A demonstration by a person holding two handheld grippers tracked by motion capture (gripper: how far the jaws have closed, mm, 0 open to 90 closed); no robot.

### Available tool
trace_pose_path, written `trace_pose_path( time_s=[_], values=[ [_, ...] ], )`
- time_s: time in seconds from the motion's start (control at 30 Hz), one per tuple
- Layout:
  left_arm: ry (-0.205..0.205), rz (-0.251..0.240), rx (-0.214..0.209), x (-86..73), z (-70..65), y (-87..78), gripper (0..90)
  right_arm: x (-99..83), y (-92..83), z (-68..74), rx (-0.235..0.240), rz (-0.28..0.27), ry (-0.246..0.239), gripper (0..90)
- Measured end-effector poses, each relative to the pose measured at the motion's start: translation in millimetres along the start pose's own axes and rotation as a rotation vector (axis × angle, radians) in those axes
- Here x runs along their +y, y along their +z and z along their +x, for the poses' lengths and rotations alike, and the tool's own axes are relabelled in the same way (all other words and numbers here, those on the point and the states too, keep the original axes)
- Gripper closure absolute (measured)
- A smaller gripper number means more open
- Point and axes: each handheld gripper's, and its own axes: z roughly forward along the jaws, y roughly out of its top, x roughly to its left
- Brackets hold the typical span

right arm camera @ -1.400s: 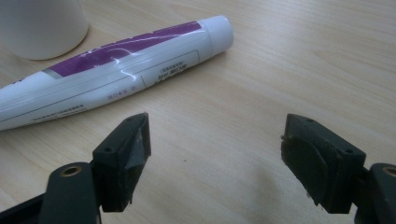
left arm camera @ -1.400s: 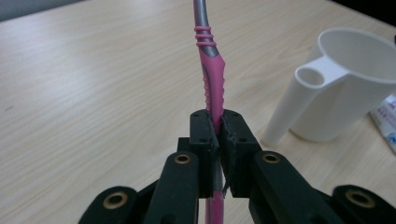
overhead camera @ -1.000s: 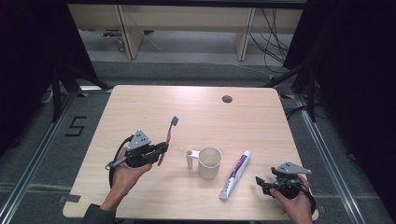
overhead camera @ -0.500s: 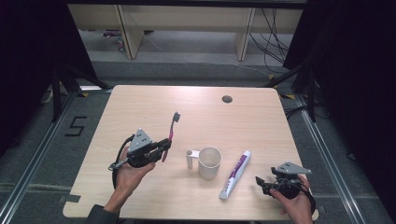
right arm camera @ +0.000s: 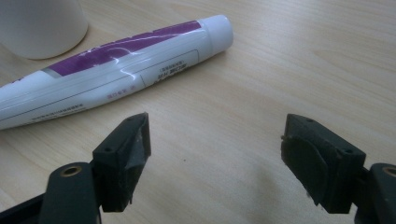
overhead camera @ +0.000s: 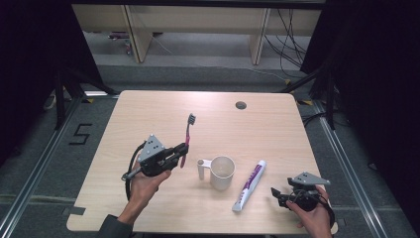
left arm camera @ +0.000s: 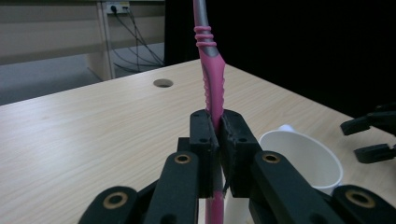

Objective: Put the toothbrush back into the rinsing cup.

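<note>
My left gripper [overhead camera: 182, 150] [left arm camera: 217, 128] is shut on a pink and grey toothbrush [overhead camera: 187, 134] [left arm camera: 210, 70], held above the table with its dark bristle head up and tilted away. A white mug [overhead camera: 221, 172] [left arm camera: 303, 156] stands right of that gripper, its handle toward it. A white and purple toothpaste tube [overhead camera: 250, 184] [right arm camera: 112, 65] lies flat to the right of the mug. My right gripper [overhead camera: 277, 196] [right arm camera: 217, 158] stands open near the table's front right corner, jaws wide apart over bare wood, the tube just beyond them.
The wooden table [overhead camera: 148, 114] has a round cable hole [overhead camera: 241, 105] near its far edge. Wooden furniture legs and cables [overhead camera: 287, 29] stand on the floor behind. A "5" mark [overhead camera: 80, 134] sits on the floor at the left.
My left gripper has lifted the toothbrush off the table and swung it more upright, drifting slightly toward the mug. The right gripper has not moved.
</note>
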Motion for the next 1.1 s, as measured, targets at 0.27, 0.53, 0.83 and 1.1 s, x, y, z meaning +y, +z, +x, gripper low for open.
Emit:
trace_pose_path(
  time_s=[0.27, 0.53, 0.83, 1.1],
  values=[
    [0.004, -0.038, -0.031, 4.6, -6.7, 8.0, 83.2, -0.4, -0.9, 1.1, -0.003, 0.013, 0.023, 25.0],
    [-0.005, -0.077, -0.049, 6.7, -9.9, 15.3, 83.1, -0.4, -0.8, 1.2, -0.003, 0.018, 0.027, 25.0],
    [0.0, -0.084, -0.075, 6.8, -15.0, 27.7, 83.2, -0.4, -0.5, 1.4, -0.001, 0.017, 0.029, 25.0],
    [0.007, -0.078, -0.087, 7.8, -18.4, 35.7, 83.1, -0.3, -0.7, 1.3, -0.005, 0.016, 0.025, 25.0]
  ],
)
